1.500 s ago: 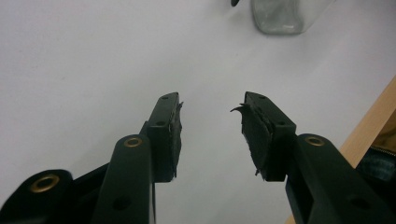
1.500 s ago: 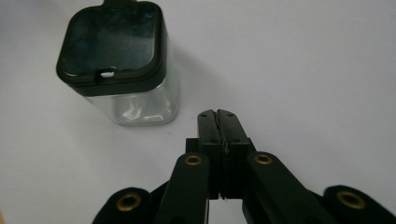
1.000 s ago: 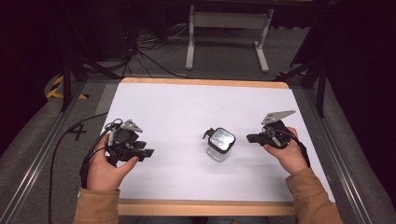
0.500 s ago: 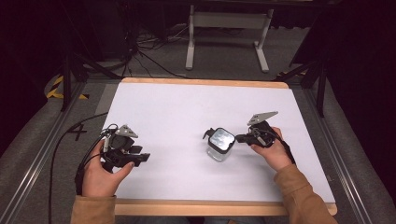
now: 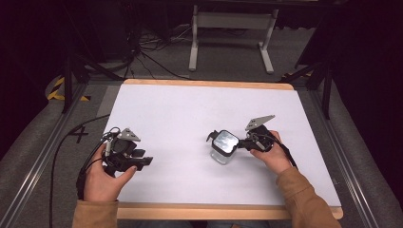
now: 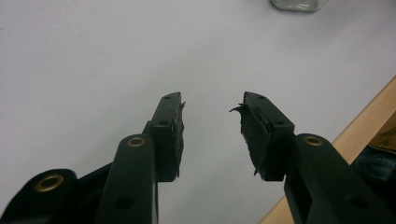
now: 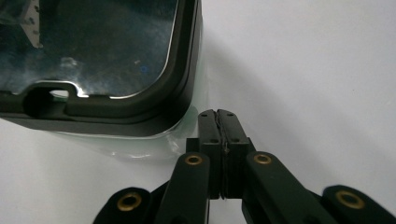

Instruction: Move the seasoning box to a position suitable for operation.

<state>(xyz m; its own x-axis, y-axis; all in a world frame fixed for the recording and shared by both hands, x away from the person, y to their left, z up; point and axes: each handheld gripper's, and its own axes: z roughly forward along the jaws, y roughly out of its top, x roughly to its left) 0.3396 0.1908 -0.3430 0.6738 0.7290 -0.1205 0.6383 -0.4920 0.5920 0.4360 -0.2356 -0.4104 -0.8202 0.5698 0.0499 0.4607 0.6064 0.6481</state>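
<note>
A small clear glass jar (image 5: pixel 222 147) with a black-rimmed, mirror-like lid (image 7: pixel 102 56) stands on the white table (image 5: pixel 190 114), right of the middle. My right gripper (image 5: pixel 241 143) is shut with nothing between its pads; its tips (image 7: pixel 218 114) sit just beside the lid's near corner, at the jar's right side. Whether they touch the jar I cannot tell. My left gripper (image 5: pixel 145 160) rests at the table's front left, far from the jar, jaws open and empty (image 6: pixel 212 107). The jar's base (image 6: pixel 299 3) shows at the top edge of the left gripper view.
The table's wooden front edge (image 6: pixel 355 135) runs close beside the left gripper. A cable (image 5: pixel 62 152) trails off the table's left side. A metal stand (image 5: pixel 228 38) and cables lie on the floor beyond the far edge.
My right hand has moved left and down, bringing the shut gripper up against the jar's side. The left hand has stayed where it was.
</note>
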